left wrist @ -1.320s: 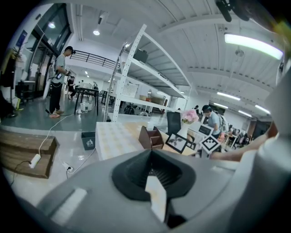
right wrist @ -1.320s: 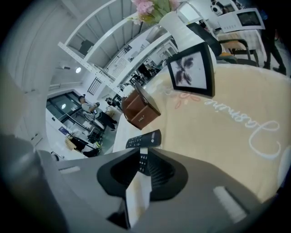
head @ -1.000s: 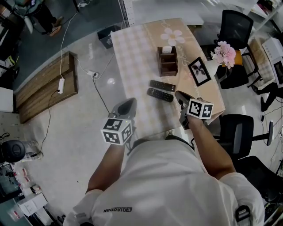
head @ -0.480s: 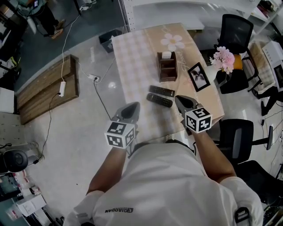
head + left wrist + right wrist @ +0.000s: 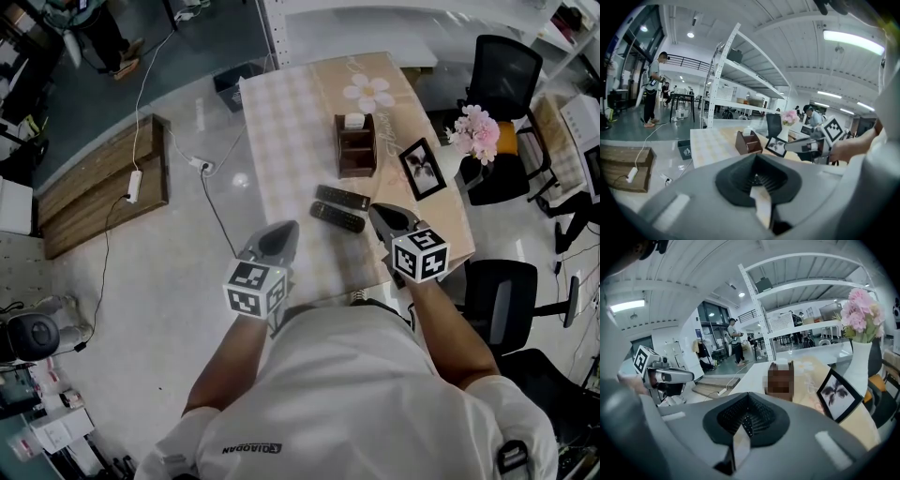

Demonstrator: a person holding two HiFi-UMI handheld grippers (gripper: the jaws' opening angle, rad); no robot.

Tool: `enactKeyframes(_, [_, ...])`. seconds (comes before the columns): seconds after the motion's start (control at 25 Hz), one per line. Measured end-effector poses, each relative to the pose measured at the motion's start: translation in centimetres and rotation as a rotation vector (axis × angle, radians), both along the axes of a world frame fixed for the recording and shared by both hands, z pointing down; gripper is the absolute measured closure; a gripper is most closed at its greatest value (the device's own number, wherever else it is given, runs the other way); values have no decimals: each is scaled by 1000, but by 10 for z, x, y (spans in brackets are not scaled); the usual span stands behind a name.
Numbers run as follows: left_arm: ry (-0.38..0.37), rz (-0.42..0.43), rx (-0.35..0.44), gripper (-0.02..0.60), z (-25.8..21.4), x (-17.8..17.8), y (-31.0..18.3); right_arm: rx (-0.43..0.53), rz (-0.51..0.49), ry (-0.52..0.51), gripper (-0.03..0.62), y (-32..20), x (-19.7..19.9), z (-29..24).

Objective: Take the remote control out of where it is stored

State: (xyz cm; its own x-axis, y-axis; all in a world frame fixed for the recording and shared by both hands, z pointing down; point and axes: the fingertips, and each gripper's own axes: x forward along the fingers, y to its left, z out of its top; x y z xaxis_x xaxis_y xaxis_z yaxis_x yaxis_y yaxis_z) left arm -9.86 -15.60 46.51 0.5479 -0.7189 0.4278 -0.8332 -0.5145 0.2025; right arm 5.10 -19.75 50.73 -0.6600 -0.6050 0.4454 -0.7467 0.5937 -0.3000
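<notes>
white short-sleeved shirt (image 5: 356, 394) with dark lettering; grey left claw (image 5: 283, 228) and right claw (image 5: 376, 211) carry black-and-white marker cubes (image 5: 253, 288).

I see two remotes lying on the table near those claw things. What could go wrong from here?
The right gripper, jaws shut and empty, hangs close to the nearer remote; a careless swing might shove it along the table. The propped photo frame and the flowers stand near that gripper and could probably be tipped by a sideways move.
</notes>
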Motion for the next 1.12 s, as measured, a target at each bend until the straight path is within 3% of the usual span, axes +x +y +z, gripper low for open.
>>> enactKeyframes(0.52, [6, -102, -35, 577, 4, -19, -11, 21, -7, 33, 588, -61, 3, -5])
enactKeyframes(0.88, [-4, -143, -52, 577, 9, -32, -25, 78, -3, 146, 574, -159, 3, -8])
enactKeyframes(1.12, [-7, -164, -71, 577, 14, -37, -34, 105, -66, 298, 496, -217, -2, 9])
